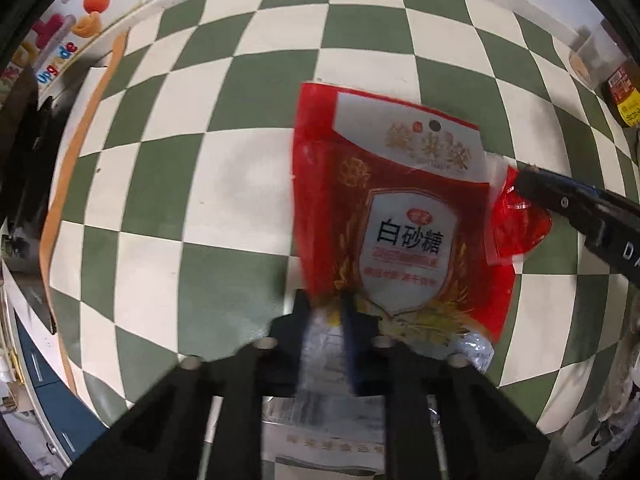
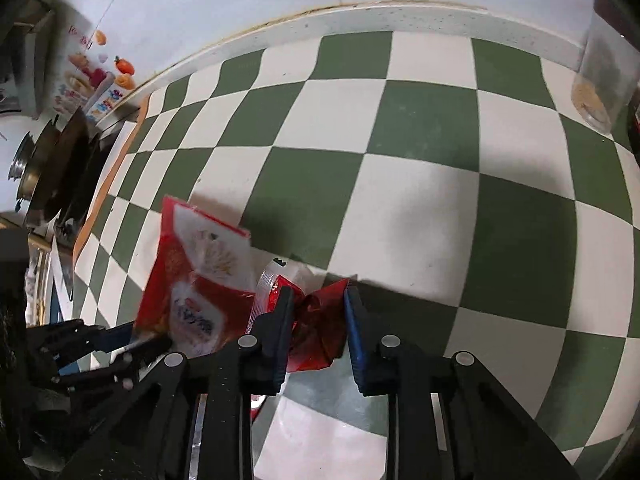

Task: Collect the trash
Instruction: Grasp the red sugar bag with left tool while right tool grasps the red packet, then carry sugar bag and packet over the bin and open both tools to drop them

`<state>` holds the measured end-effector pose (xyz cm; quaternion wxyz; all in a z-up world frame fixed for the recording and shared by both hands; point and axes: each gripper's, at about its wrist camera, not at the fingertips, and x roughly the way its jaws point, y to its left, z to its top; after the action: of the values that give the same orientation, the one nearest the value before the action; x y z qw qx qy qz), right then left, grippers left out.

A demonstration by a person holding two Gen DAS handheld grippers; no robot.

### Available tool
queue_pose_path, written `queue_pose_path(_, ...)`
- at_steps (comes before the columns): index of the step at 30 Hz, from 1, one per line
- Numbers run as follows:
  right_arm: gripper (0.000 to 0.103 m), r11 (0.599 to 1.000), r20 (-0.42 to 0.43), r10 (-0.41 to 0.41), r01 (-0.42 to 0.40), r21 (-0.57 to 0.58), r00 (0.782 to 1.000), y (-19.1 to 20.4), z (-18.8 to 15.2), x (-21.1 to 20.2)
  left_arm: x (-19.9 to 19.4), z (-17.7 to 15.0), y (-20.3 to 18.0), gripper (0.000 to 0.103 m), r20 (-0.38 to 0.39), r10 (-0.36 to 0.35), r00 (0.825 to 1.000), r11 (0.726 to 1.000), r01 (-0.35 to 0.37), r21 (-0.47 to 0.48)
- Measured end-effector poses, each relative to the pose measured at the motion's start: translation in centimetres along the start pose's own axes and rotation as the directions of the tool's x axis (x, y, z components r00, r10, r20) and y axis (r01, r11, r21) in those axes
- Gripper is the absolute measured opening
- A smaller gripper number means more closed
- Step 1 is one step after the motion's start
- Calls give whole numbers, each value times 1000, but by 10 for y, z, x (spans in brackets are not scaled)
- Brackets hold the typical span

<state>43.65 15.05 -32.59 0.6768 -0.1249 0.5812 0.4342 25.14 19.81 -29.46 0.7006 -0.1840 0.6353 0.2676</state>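
Observation:
A red sugar bag [image 1: 400, 220] with a white shield label lies on the green-and-white checked counter [image 1: 200, 160]. My left gripper [image 1: 326, 308] points straight down and is shut on the bag's near edge. In the right wrist view the bag [image 2: 192, 280] is at the lower left, with the left gripper [image 2: 132, 336] clamped on its bottom. A crumpled red wrapper [image 2: 316, 320] sits against the bag's right side. My right gripper [image 2: 316, 300] is closed on it, both pads touching. Its finger reaches in from the right in the left wrist view [image 1: 532, 188]. Whether the wrapper [image 1: 520, 224] is joined to the bag I cannot tell.
A clear plastic container [image 2: 604, 80] and a yellow-labelled bottle [image 1: 624, 96] stand at the far right by the wall. Pans on a stove [image 2: 60, 168] are at the left, beyond an orange strip [image 1: 80, 140]. Fruit stickers [image 1: 96, 0] mark the back wall.

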Motion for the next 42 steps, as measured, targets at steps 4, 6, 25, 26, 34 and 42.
queue_pose_path(4, 25, 999, 17, 25, -26, 23, 1000, -5, -14, -19, -23, -11, 10, 5, 39, 34, 999, 999, -33, -29)
queue_pose_path(6, 24, 999, 37, 30, -31, 33, 999, -8, -21, -32, -43, -22, 15, 5, 82, 72, 994, 997, -69, -45)
queue_pose_path(25, 24, 993, 265, -69, 42, 108, 962, 31, -187, -195, -159, -147, 39, 5, 336, 114, 935, 990, -78, -117)
queue_pose_path(26, 24, 992, 279, -84, 54, 113, 957, 38, -204, -204, -160, -158, 39, 5, 341, 90, 936, 993, -60, -98)
queue_pose_path(34, 24, 963, 319, -192, 116, 244, 928, 100, -359, -249, -154, -270, 60, 5, 319, -61, 946, 996, 38, 76)
queue_pose_path(42, 23, 912, 146, -223, 153, 382, 964, 133, -504, -205, -84, -357, 75, 5, 115, -115, 987, 984, 98, 148)
